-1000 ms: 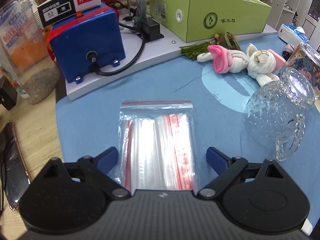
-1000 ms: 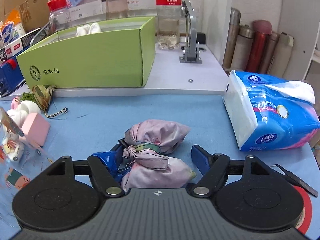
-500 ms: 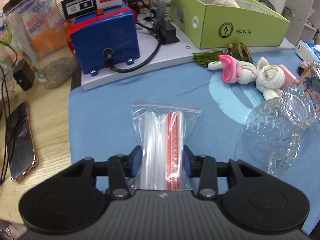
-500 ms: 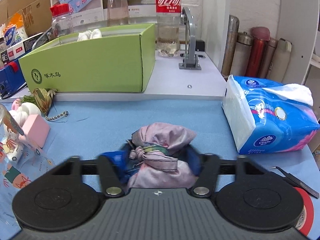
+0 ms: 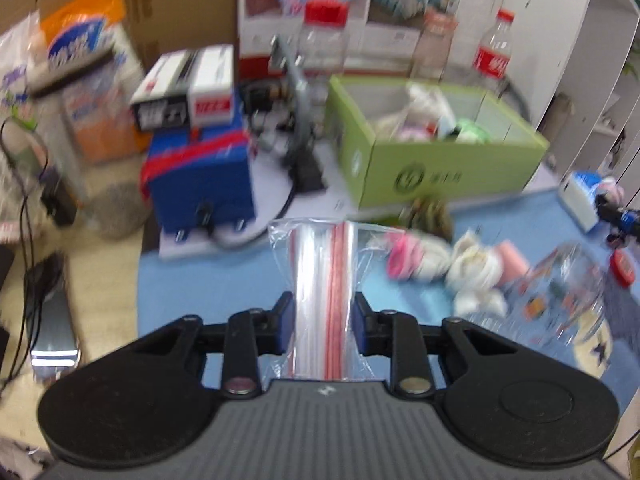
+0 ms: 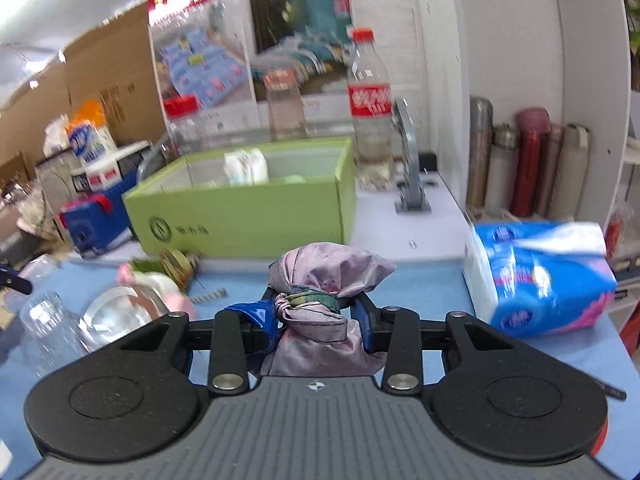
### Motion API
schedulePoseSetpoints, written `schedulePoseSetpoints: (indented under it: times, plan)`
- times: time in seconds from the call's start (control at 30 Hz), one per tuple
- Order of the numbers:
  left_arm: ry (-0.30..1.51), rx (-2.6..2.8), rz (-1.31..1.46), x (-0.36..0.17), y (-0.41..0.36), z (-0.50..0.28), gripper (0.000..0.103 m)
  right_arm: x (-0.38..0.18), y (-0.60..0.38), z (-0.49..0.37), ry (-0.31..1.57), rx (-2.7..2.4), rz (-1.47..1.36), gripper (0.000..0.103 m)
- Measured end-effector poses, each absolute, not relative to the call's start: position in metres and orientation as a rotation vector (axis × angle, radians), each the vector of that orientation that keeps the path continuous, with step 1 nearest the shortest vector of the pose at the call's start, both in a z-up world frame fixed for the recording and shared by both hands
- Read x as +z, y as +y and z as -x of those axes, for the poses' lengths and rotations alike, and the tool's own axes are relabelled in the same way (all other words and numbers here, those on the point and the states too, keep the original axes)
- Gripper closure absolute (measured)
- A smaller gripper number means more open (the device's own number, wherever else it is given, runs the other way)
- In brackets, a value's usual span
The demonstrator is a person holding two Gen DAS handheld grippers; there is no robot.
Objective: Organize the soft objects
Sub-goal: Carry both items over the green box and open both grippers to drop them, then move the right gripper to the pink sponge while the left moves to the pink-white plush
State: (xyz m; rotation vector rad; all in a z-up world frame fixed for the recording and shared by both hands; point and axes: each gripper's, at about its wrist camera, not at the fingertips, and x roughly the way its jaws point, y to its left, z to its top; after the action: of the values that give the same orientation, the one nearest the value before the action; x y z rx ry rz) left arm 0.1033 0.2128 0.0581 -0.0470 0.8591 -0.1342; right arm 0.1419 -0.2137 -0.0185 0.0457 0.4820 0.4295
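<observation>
While both hands lift their loads clear of the blue cloth table mat (image 5: 224, 280), probably bound for the open green cardboard box (image 5: 448, 168), the left gripper (image 5: 323, 322) is clamped on a clear zip-bag packet with red seal strips (image 5: 326, 276). The right gripper (image 6: 316, 322) is closing its jaws on a knotted mauve fabric bundle (image 6: 320, 300), wrinkled and pinched at its waist; blur hides finer detail.

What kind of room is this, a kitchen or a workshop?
Probably a cluttered workroom or storeroom, not a kitchen: a blue mat over a desk, a cardboard carton against the wall, thermos flasks in a corner, and a green box for sorting.
</observation>
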Motion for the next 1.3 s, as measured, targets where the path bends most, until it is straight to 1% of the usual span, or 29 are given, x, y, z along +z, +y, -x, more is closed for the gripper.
schedulePoseSetpoints:
  times: [0.2, 0.37, 0.53, 0.7, 0.77, 0.8, 0.83, 0.9, 0.93, 1.13, 1.3]
  plan:
    - [0.775, -0.188, 0.061, 0.101, 0.184, -0.173, 0.076, 0.030, -0.187, -0.180, 0.399, 0.490, -0.056, 0.080]
    - [0.736, -0.179, 0.074, 0.117, 0.171, -0.241, 0.076, 0.062, -0.160, -0.244, 0.386, 0.496, -0.046, 0.080]
    - [0.746, -0.188, 0.069, 0.104, 0.158, -0.291, 0.076, 0.064, -0.130, -0.304, 0.430, 0.491, 0.015, 0.080]
    - [0.797, -0.177, 0.053, 0.067, 0.150, -0.321, 0.076, 0.039, -0.104, -0.343, 0.492, 0.515, 0.062, 0.077]
    - [0.811, -0.170, 0.061, 0.056, 0.150, -0.327, 0.063, 0.028, -0.095, -0.352, 0.510, 0.531, 0.083, 0.073]
    - [0.807, -0.179, 0.072, 0.052, 0.151, -0.328, 0.051, 0.023, -0.090, -0.356, 0.521, 0.533, 0.094, 0.072]
    - [0.801, -0.201, 0.092, 0.050, 0.153, -0.328, 0.044, 0.017, -0.086, -0.358, 0.543, 0.526, 0.108, 0.072]
    - [0.780, -0.199, 0.107, 0.052, 0.155, -0.324, 0.043, 0.010, -0.077, -0.364, 0.636, 0.483, 0.157, 0.070]
    - [0.770, -0.196, 0.102, 0.055, 0.155, -0.321, 0.043, 0.009, -0.076, -0.365, 0.649, 0.471, 0.167, 0.069]
    - [0.727, -0.187, 0.124, 0.075, 0.162, -0.289, 0.041, 0.039, -0.096, -0.340, 0.487, 0.442, 0.039, 0.061]
    - [0.717, -0.185, 0.143, 0.084, 0.161, -0.250, 0.039, 0.052, -0.106, -0.312, 0.473, 0.451, 0.021, 0.055]
